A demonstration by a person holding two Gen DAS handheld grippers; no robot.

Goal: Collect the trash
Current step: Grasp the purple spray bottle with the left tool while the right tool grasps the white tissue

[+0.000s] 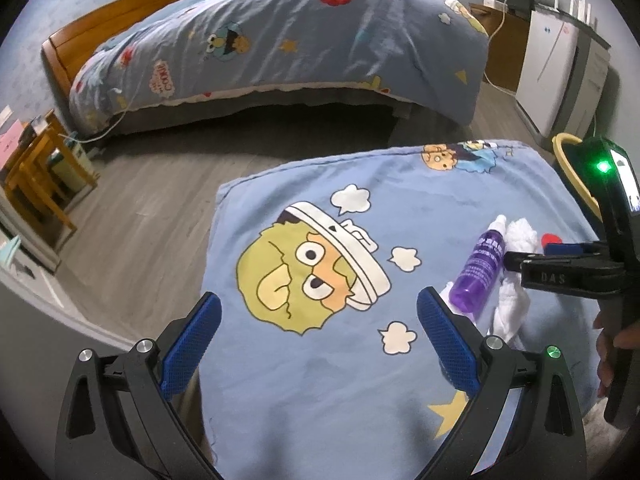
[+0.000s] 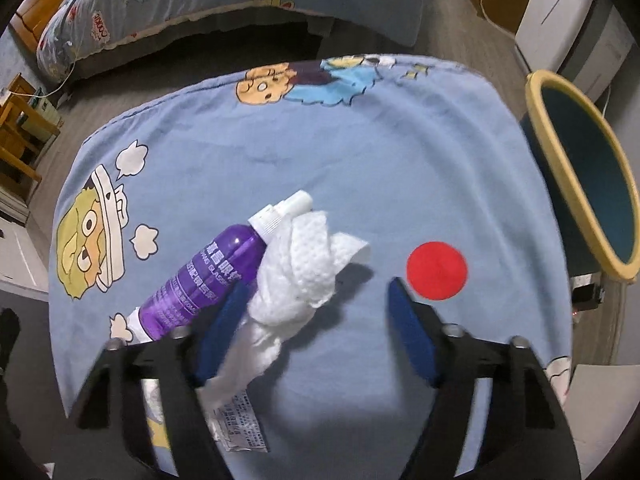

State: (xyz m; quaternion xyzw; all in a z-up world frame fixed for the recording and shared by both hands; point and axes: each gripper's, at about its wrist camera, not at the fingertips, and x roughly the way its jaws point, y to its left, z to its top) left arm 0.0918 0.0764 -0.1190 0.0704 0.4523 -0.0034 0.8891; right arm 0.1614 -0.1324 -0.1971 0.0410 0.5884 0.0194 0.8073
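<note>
A crumpled white tissue (image 2: 298,276) lies on the blue cartoon cloth (image 2: 400,152), touching a purple spray bottle (image 2: 204,276) on its left. A red round cap (image 2: 437,265) lies to the right of the tissue. My right gripper (image 2: 316,296) is open just above the cloth, its left finger beside the tissue, its right finger near the red cap. My left gripper (image 1: 318,314) is open and empty over the cloth's yellow cartoon face. The left wrist view also shows the bottle (image 1: 482,262), the tissue (image 1: 516,276) and the right gripper (image 1: 520,258).
A dark bin with a yellow rim (image 2: 580,176) stands off the cloth's right edge. A small printed packet (image 2: 240,420) lies near the cloth's front. A bed (image 1: 280,40) stands beyond, a wooden stand (image 1: 36,176) at left, white cabinets (image 1: 548,68) at right.
</note>
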